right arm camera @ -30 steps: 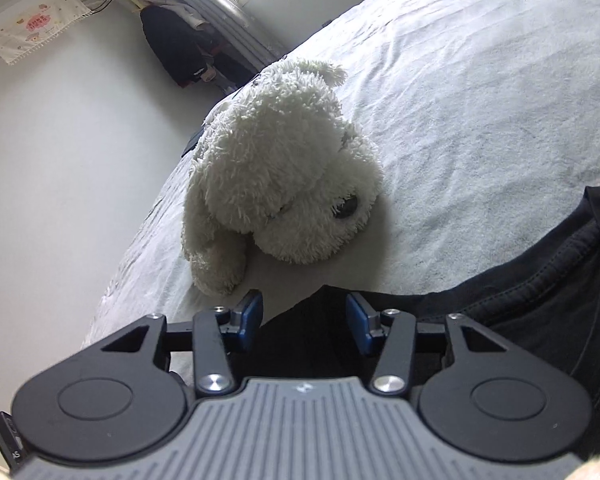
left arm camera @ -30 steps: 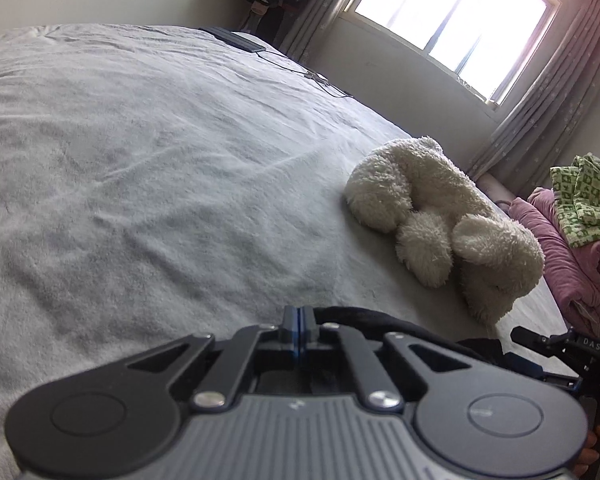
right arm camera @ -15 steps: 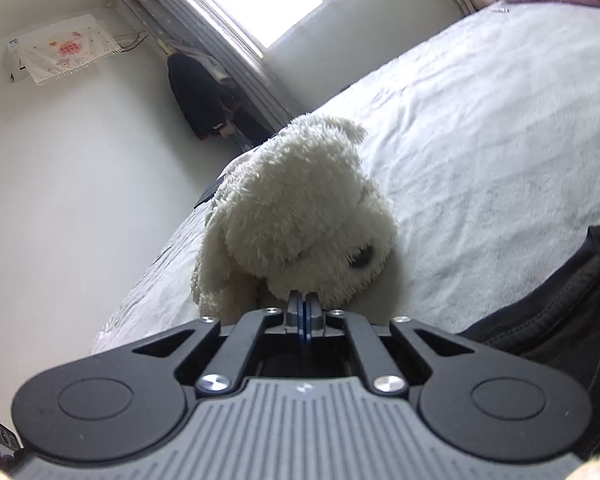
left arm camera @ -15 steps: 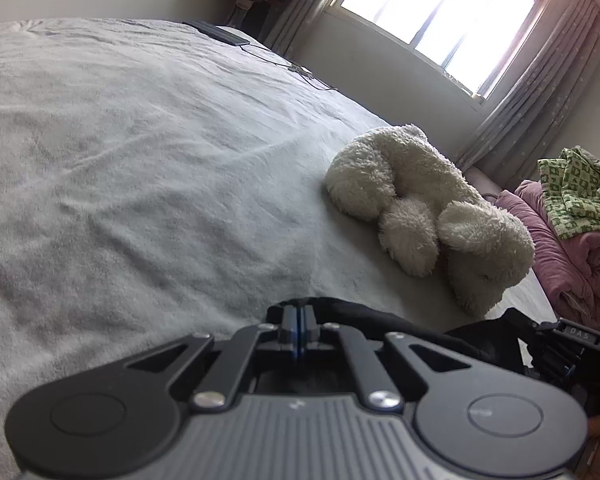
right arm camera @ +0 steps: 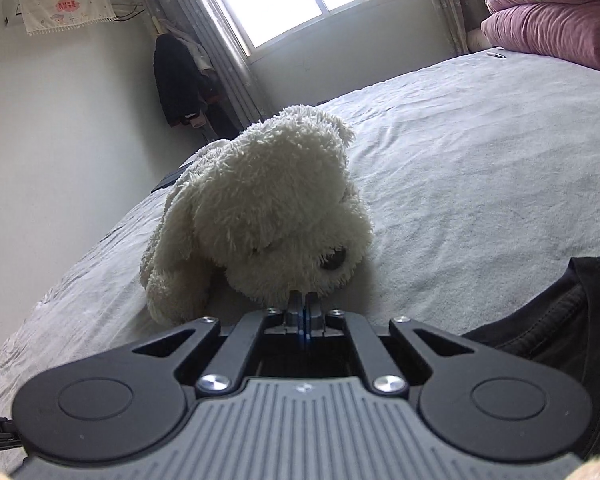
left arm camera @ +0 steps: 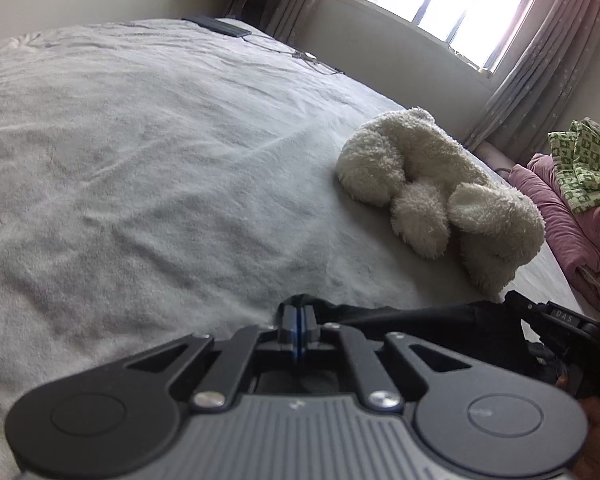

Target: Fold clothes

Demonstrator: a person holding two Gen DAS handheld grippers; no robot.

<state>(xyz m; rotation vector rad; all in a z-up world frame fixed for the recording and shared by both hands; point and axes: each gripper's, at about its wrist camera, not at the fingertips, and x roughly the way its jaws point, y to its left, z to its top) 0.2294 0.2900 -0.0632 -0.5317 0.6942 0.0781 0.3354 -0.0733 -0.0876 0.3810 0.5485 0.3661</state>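
A black garment [left arm camera: 416,313] lies on the grey bed [left arm camera: 140,140] close to me. In the left wrist view my left gripper [left arm camera: 299,316] is shut on the garment's edge, and the cloth stretches right toward the other gripper's body [left arm camera: 560,320]. In the right wrist view my right gripper [right arm camera: 305,305] is shut, with black cloth under its fingers, and the rest of the black garment [right arm camera: 560,320] hangs at the lower right. What the right fingertips pinch is mostly hidden by the gripper body.
A white plush dog [left arm camera: 440,188] [right arm camera: 268,216] lies on the bed just beyond both grippers. A pink quilt [left arm camera: 572,232] with a green patterned cloth [left arm camera: 584,168] is stacked to the right. A dark flat device [left arm camera: 220,26] with a cable sits at the bed's far edge.
The right gripper went from open around the black cloth to shut and tilted up. The left gripper stayed shut on the garment, and its view shifted slightly.
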